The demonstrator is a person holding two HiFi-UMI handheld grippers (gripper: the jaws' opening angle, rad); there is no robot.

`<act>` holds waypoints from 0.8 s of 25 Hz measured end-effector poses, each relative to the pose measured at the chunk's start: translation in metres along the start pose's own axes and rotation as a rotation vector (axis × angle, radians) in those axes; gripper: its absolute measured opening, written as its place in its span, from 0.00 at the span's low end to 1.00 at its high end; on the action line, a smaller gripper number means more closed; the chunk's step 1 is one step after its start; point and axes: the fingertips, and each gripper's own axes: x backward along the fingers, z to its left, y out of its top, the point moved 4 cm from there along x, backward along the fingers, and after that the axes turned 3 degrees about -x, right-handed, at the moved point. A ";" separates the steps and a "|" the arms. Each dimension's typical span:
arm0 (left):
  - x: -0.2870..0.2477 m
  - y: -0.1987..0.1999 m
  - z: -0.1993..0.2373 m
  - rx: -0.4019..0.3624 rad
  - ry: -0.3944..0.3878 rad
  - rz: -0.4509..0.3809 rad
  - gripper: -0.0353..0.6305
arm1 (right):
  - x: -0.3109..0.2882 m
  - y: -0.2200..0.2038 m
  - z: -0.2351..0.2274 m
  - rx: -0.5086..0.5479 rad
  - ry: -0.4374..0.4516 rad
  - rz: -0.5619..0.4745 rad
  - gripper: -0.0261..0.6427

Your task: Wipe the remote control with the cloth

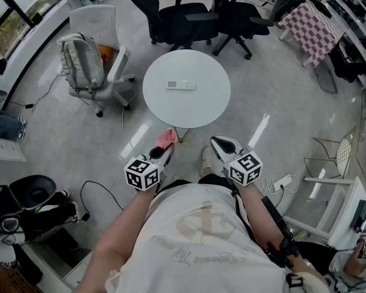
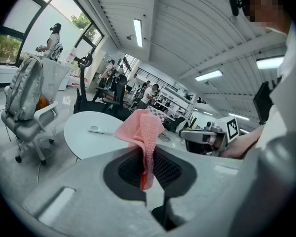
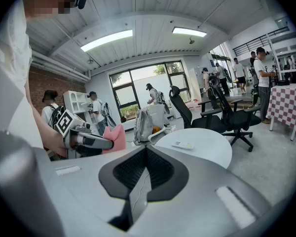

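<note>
While the remote control [image 1: 180, 85] lies alone near the middle of the round table [image 1: 165, 105], no wiping has begun: both grippers hang short of the table's near edge, well apart from the remote.

Done so far, as judged from the layout: the cloth [image 1: 166, 137] is in hand. Left to do: close the gap to the table, bring the cloth onto the remote and wipe it, probably with the remote steadied.

Left gripper [image 1: 163, 148]: jaws closed on the cloth, pinching a fold between the dark pads; most of the fabric stands up above the tips in a loose bunch, and a short tail hangs below them.

Right gripper [image 1: 218, 143]: jaws fully together, nothing between them.

Materials and shapes:
- Cloth: pink, soft, with a fine waffle-like weave visible in the left gripper view; it folds and droops readily.
- Remote: slim white flat bar, hard-looking, lying flat with its long side across the head view.
- Table: white, circular, smooth top with a faint sheen.
- Gripper jaws: grey moulded shells with black ribbed pads.
- Floor: pale grey, polished, reflecting the ceiling lights.
</note>
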 end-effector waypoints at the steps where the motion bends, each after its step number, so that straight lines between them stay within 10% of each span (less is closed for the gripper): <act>1: 0.002 0.000 -0.001 -0.001 0.000 -0.002 0.09 | 0.000 0.000 0.002 0.003 -0.001 0.000 0.05; 20: 0.026 0.004 0.016 0.005 0.038 -0.050 0.09 | -0.021 0.012 -0.003 0.060 -0.083 0.031 0.05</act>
